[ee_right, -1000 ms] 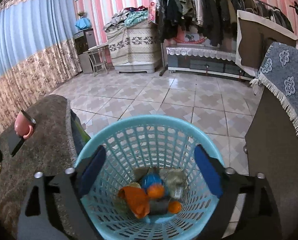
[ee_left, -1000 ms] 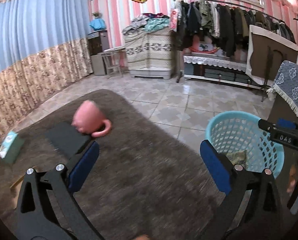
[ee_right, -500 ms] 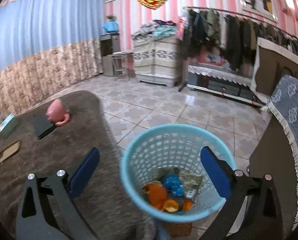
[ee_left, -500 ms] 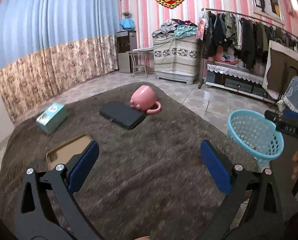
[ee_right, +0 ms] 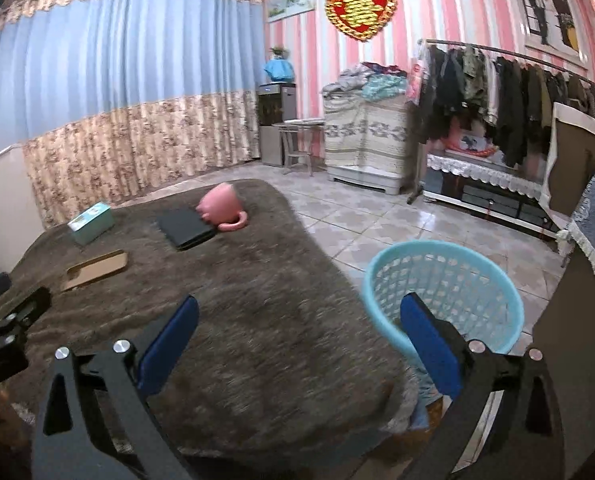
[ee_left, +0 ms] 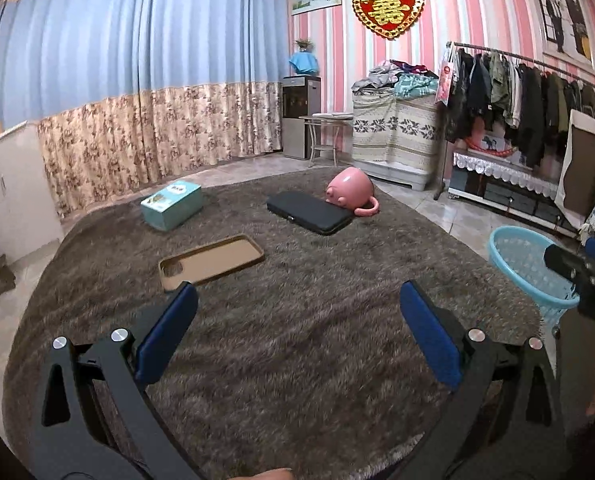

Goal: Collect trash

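Note:
A light blue plastic basket (ee_right: 445,292) stands on the tiled floor just past the right edge of a table covered in brown shaggy cloth (ee_left: 297,320); its contents are hidden from here. The same basket (ee_left: 525,264) shows at the right of the left wrist view. My left gripper (ee_left: 297,324) hovers open over the bare cloth, nothing between its blue pads. My right gripper (ee_right: 297,328) is open too, over the table's right edge, the basket just beyond its right finger. The right gripper's tip (ee_left: 577,276) pokes into the left wrist view.
On the cloth lie a tan phone case (ee_left: 211,262), a teal box (ee_left: 171,204), a black flat case (ee_left: 311,212) and a tipped pink mug (ee_left: 351,192). A clothes rack (ee_right: 509,104), covered furniture and a curtain ring the tiled floor. A dark cabinet (ee_right: 577,360) stands right of the basket.
Both grippers swung left, away from the basket and back over the table. The right gripper was above the basket with trash visible inside; now the basket sits to its right. The table items came into view.

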`<action>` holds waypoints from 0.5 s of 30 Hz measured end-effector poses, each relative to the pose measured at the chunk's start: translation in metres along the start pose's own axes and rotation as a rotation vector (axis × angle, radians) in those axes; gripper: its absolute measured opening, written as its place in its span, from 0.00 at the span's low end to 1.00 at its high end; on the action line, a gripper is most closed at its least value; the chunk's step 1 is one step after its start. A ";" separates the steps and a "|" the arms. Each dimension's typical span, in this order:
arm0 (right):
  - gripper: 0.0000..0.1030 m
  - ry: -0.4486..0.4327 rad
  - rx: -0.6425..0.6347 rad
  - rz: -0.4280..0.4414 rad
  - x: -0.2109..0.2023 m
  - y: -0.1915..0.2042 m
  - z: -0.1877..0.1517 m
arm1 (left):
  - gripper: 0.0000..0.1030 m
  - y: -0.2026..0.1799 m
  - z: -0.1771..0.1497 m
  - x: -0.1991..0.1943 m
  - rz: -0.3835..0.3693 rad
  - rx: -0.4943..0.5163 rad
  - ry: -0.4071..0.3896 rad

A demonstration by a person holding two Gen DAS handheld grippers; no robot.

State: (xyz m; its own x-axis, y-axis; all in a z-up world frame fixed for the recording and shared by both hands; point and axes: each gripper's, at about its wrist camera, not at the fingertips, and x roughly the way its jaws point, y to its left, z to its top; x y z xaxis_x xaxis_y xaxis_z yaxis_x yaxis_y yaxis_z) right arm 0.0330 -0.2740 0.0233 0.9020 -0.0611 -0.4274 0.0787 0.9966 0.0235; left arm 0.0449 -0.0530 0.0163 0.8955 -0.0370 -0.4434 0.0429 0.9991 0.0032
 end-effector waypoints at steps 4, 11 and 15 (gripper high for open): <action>0.96 -0.039 -0.053 -0.001 -0.018 0.020 -0.008 | 0.95 0.003 -0.008 -0.007 -0.003 -0.002 -0.019; 0.96 -0.088 -0.116 -0.001 -0.033 0.042 -0.016 | 0.95 0.002 -0.021 -0.016 -0.011 0.015 -0.059; 0.96 -0.085 -0.111 0.008 -0.031 0.039 -0.017 | 0.95 0.008 -0.020 -0.018 -0.022 -0.008 -0.066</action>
State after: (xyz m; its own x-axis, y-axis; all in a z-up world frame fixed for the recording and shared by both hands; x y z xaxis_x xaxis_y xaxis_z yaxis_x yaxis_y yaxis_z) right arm 0.0006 -0.2325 0.0224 0.9354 -0.0533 -0.3496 0.0284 0.9967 -0.0761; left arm 0.0206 -0.0437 0.0067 0.9217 -0.0599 -0.3832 0.0595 0.9981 -0.0129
